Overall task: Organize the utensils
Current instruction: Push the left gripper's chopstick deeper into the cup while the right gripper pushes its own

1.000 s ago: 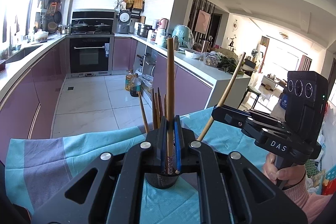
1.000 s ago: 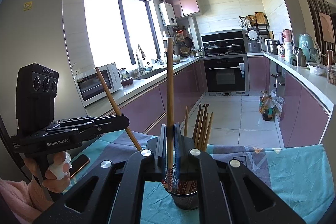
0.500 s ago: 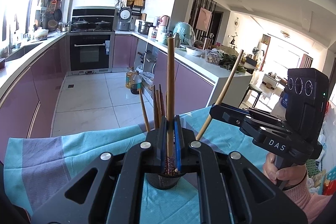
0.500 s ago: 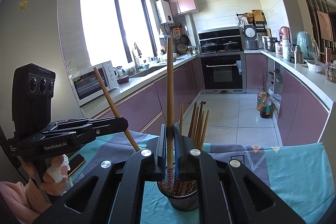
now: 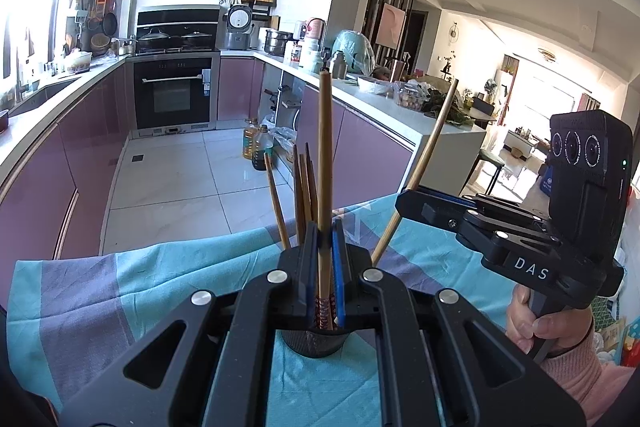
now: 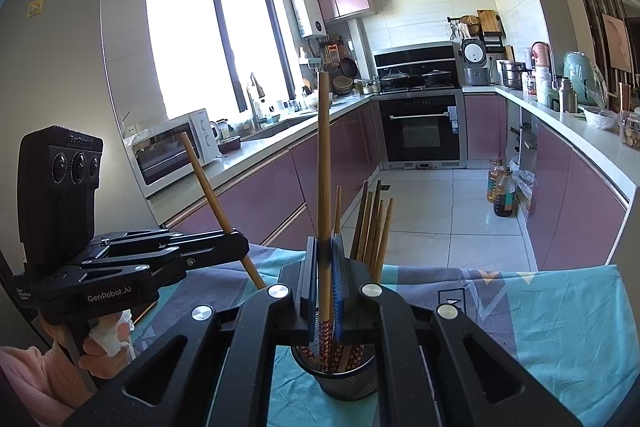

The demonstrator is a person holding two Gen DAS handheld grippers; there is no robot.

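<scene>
Several chopsticks already stand in the mesh holder [image 6: 351, 375] on the desk [image 6: 552, 327]. Left gripper [image 5: 325, 267] and right gripper [image 6: 325, 267] fingers each clamp one chopstick above the holder; both remain to drop.

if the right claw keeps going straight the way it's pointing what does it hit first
Most likely the black mesh holder, directly ahead and a little below the right claw, which is shut on a chopstick whose patterned end is already in the holder's mouth. Depth is hard to judge in this fisheye view.
</scene>
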